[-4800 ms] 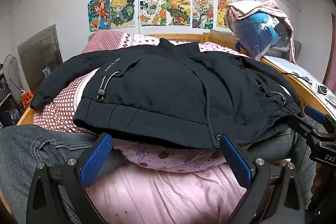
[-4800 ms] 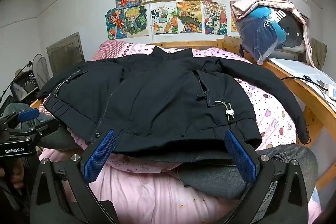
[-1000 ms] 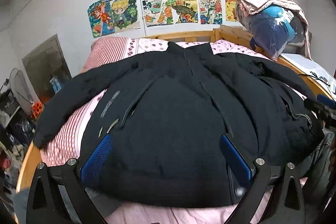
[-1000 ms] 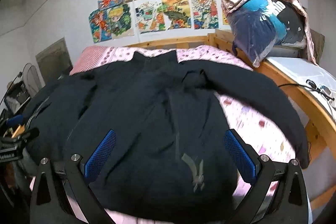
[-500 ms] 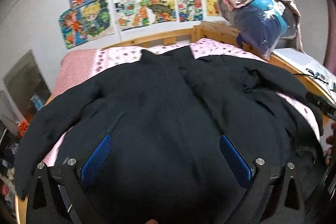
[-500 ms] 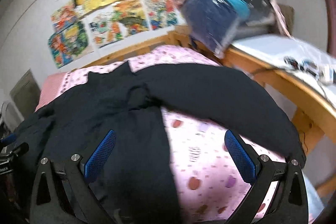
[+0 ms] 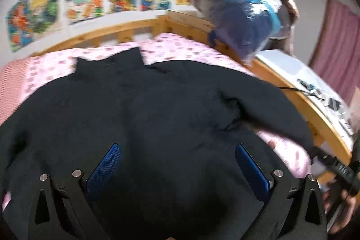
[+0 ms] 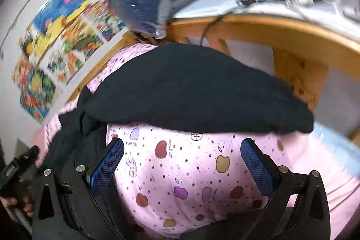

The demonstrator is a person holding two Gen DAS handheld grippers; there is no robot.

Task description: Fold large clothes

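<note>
The black jacket (image 7: 157,109) lies spread over the pink apple-print bedsheet (image 8: 186,163), filling the middle and lower part of the left wrist frame. The left gripper (image 7: 177,169) hangs above the jacket's body, jaws apart and empty. The right gripper (image 8: 182,163), also spread wide, sits over bare sheet (blurred); the jacket's sleeve (image 8: 202,91) crosses the centre of the frame just beyond its fingertips.

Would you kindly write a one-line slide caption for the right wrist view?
Open right hand-held gripper over the pink fruit-print sheet, facing the black jacket's sleeve.
</note>
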